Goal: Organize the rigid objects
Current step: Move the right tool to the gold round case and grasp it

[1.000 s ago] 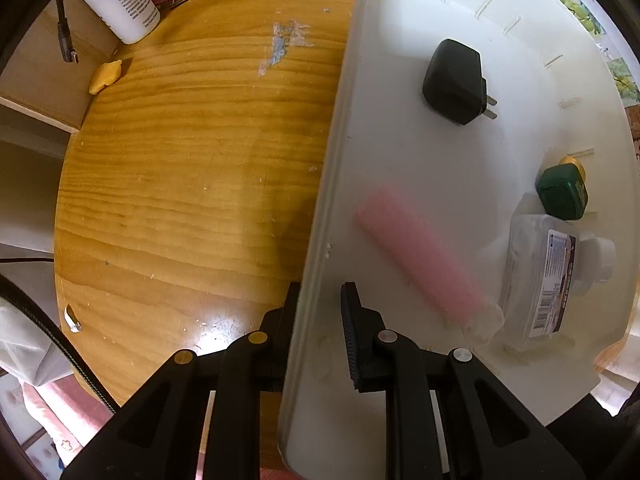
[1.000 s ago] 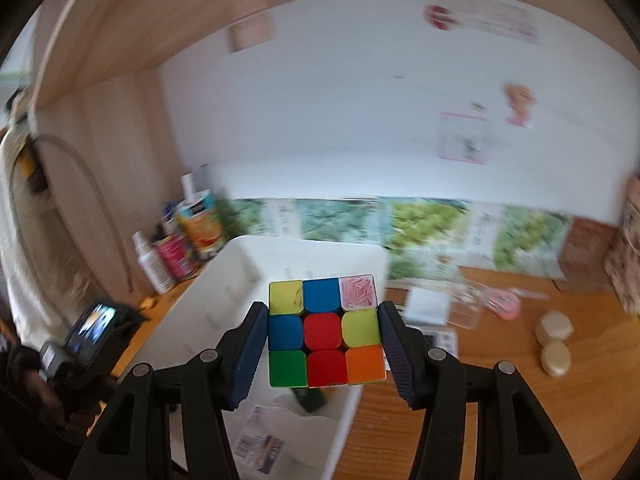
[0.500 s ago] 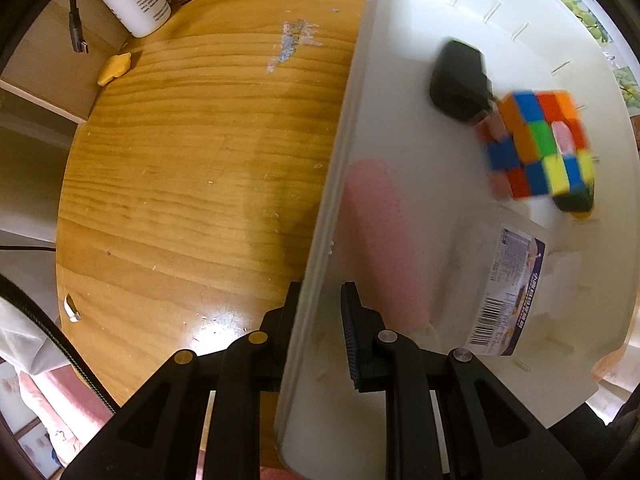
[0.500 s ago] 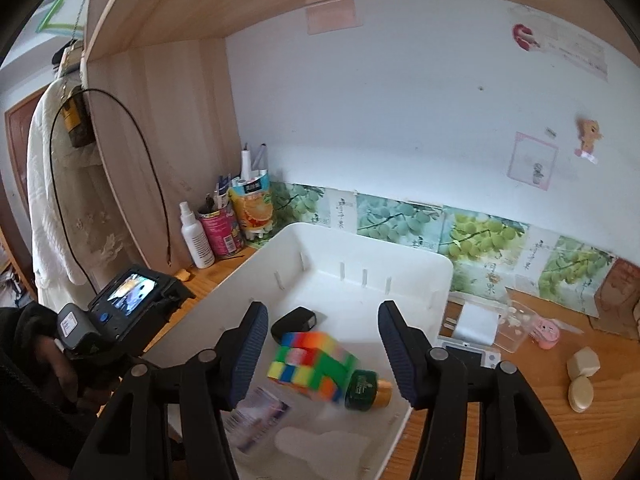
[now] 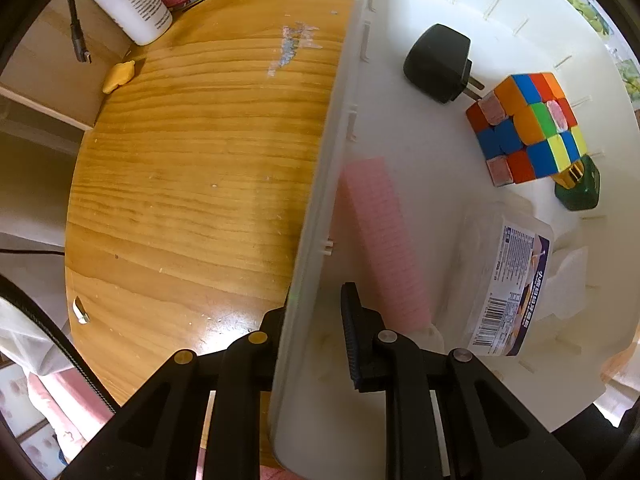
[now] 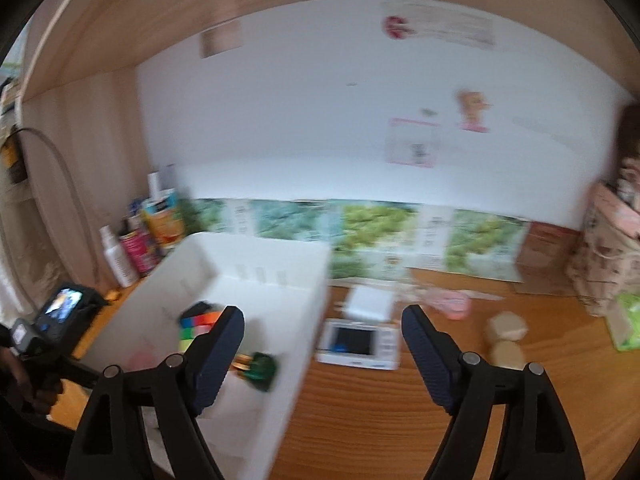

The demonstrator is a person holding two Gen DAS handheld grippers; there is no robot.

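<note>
Dropped from the right gripper [image 6: 322,350], the puzzle cube [image 5: 528,128] now lies inside the white bin [image 5: 320,184].
Right jaws are opening, empty; left gripper [image 5: 316,320] stays clamped on the bin's wall.

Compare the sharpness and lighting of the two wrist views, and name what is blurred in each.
Left wrist view: sharp and evenly lit; the puzzle cube and black charger in the white bin are crisp, with a soft sheen on the wooden table and fisheye bending at the edges. Right wrist view: smeared by motion; bin, wall stickers and the small white device are all soft, only the right hand-held gripper looks crisp.
</note>
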